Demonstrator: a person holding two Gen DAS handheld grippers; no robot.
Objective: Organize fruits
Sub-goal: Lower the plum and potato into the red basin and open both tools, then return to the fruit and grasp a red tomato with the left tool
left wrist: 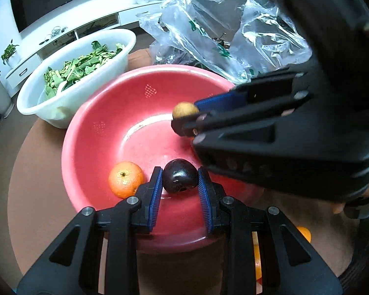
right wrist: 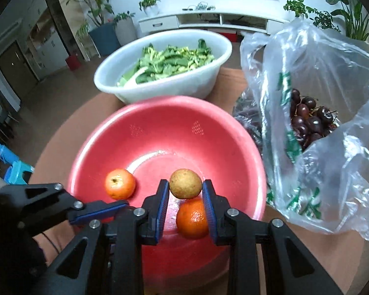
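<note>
red basin (right wrist: 233, 147), counter centre: one orange (right wrist: 120, 184) at its left wall, a second (right wrist: 192, 218) at the near wall. left tool (left wrist: 180, 175): pads closed on a dark plum (left wrist: 180, 175), low over the basin's near side. right tool (right wrist: 185, 184): pads pinching a yellow-brown fruit (right wrist: 185, 183) above the second orange. cherries in bag (right wrist: 312, 123), right edge. risk: tools are close together and may collide; either fruit, round and gripped near the fingertips, may slip and bruise.
</note>
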